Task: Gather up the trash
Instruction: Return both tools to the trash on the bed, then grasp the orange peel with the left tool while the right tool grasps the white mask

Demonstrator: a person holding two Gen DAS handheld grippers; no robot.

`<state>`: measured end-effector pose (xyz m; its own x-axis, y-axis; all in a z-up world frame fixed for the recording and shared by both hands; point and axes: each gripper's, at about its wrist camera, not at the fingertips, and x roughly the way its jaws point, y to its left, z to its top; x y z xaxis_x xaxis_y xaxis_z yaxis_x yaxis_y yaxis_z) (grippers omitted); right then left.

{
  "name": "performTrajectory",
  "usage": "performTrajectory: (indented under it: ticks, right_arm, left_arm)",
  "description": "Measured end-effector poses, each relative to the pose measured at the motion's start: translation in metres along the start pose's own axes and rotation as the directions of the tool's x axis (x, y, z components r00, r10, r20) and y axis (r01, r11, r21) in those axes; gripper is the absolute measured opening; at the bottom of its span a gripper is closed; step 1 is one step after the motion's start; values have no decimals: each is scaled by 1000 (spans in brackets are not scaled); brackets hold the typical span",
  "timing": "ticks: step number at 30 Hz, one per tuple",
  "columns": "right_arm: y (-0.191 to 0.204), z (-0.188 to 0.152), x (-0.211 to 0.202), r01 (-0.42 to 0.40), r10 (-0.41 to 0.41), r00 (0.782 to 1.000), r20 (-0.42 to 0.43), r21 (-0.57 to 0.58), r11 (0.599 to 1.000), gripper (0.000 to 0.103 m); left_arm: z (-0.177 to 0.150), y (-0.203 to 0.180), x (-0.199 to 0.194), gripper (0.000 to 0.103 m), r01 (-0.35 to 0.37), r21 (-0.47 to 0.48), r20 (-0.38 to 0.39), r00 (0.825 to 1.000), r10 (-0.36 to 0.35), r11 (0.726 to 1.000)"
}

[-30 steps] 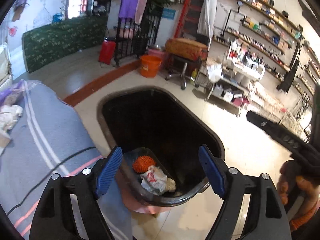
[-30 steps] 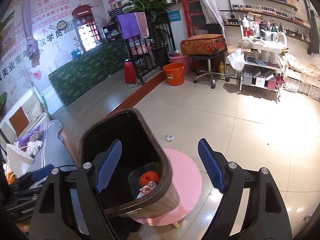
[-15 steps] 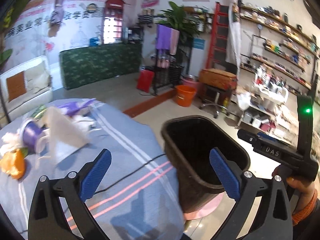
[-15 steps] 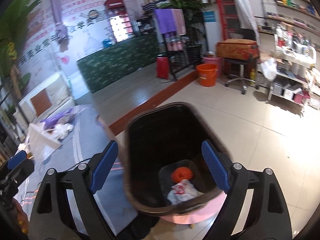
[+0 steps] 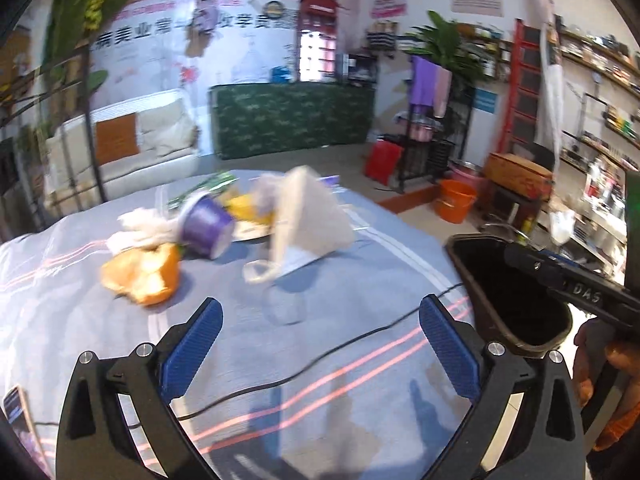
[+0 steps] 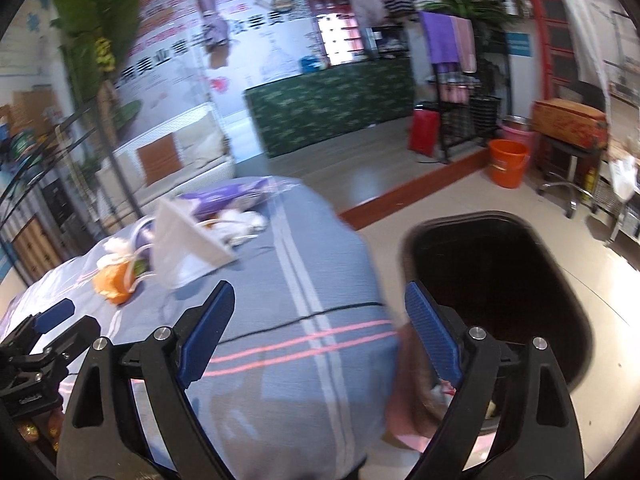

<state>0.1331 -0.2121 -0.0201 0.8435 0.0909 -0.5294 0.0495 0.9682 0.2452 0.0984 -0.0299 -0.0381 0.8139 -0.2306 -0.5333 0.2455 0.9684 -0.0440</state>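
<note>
Trash lies on a blue striped cloth (image 5: 320, 360): an orange peel (image 5: 140, 272), a purple cup (image 5: 206, 230) on its side, white crumpled tissue (image 5: 140, 224) and a white plastic bag (image 5: 308, 216). My left gripper (image 5: 320, 348) is open and empty, short of the pile. The black bin (image 5: 516, 292) stands right of the table. My right gripper (image 6: 318, 334) is open and empty over the table's edge, with the bin (image 6: 500, 280) to its right. The peel (image 6: 114, 280) and bag (image 6: 188, 244) show far left there.
A thin black cable (image 5: 320, 356) crosses the cloth. A phone (image 5: 14, 404) lies at the table's left edge. An orange bucket (image 6: 508, 162), a stool and shelves stand on the tiled floor beyond. A pink stool (image 6: 404, 420) is under the bin.
Both grippers have swung left from above the bin toward the table. The trash pile has come into full view in the left wrist view. Both stay open.
</note>
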Motion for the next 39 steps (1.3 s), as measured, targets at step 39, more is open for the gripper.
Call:
performTrajectory:
  ticks: [39]
  right_arm:
    - [183, 21, 137, -239, 184, 960, -210, -279, 930, 63]
  left_arm:
    - [7, 136, 32, 91, -159, -160, -138, 981, 137, 974]
